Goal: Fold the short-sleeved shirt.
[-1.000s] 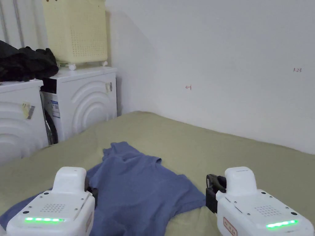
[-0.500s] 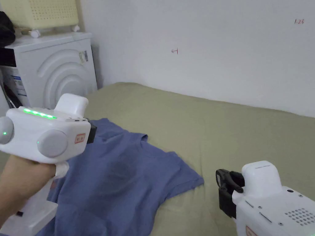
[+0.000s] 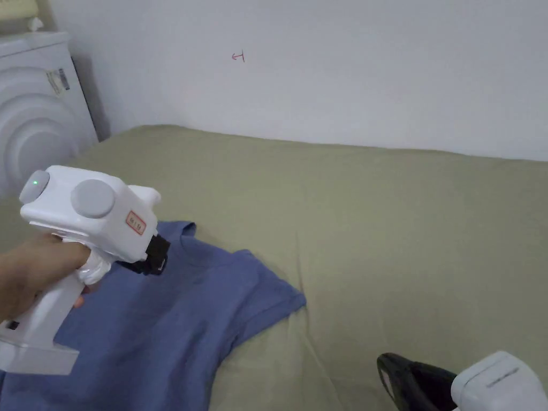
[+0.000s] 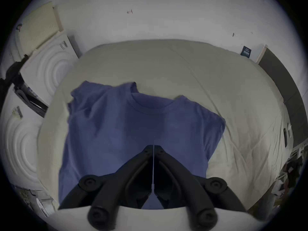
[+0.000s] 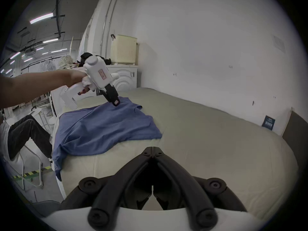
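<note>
A blue short-sleeved shirt (image 3: 176, 321) lies spread, front up and a little rumpled, on the olive-green bed (image 3: 401, 225), its collar toward the wall. My left gripper (image 3: 154, 258) points down at the cloth just left of the collar. In the left gripper view its jaws (image 4: 153, 146) are shut with nothing between them, above the shirt's chest (image 4: 133, 131). From the right gripper view that left gripper (image 5: 116, 102) sits close over the shirt (image 5: 103, 128); whether it touches is unclear. My right gripper (image 5: 152, 148) is shut and empty over bare bedding, right of the shirt, low in the head view (image 3: 388, 372).
White washing machines (image 3: 32, 118) stand left of the bed, with a cream basket (image 5: 124, 48) on top. The wall runs along the bed's far side. A seated person's legs (image 5: 25, 134) show beyond the bed's near-left edge, where the shirt's hem hangs over.
The head camera has swung right and down. My left gripper rose, moved forward over the shirt toward the collar and tipped downward. The right gripper has stayed right of the shirt.
</note>
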{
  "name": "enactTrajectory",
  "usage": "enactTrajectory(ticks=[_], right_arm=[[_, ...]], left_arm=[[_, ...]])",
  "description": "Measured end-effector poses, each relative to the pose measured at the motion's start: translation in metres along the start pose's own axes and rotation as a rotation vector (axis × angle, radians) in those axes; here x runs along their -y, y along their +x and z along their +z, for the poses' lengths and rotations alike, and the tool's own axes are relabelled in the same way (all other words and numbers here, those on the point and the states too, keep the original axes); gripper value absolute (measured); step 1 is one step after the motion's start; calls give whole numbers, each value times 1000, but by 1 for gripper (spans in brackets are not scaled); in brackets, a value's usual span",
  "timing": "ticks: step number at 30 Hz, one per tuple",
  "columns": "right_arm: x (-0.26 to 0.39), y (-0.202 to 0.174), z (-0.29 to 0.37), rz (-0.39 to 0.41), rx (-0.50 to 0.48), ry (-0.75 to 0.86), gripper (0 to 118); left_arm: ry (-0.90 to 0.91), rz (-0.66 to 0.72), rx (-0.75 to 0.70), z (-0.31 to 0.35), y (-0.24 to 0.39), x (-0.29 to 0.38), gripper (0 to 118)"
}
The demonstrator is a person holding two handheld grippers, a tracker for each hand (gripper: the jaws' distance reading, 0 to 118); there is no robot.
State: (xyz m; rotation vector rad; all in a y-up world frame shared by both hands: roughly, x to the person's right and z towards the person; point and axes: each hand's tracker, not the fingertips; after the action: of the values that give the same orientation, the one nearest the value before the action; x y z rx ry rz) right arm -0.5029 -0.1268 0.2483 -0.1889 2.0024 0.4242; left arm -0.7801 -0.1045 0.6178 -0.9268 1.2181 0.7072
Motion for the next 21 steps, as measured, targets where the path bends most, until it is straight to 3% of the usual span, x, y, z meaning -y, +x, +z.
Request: enactTrajectory(ticks=[3,4,5,7,8,10,21], right_arm=[[5,4,3,1,10,-16,0],[8,4,5,35,28,-7,0],[9,3,7,63,44,6,0],[13,4,11,62,23,21,0],[14,5,11,49,14,17,0],[17,6,11,25,9,-1,0],[27,10,20,14,-4,-33,0]], left_arm=[[-68,20,53,-24,7,1,3],[-48,-1,45,-28,12,3,6],[-10,-43,43,-28,15,6,30],[-17,-34,68,-33,17,8,90],[-28,-22,107,-34,17,9,103],[-50,21,148,-37,16,8,103],[-189,79,68,-88,25,16,102]])
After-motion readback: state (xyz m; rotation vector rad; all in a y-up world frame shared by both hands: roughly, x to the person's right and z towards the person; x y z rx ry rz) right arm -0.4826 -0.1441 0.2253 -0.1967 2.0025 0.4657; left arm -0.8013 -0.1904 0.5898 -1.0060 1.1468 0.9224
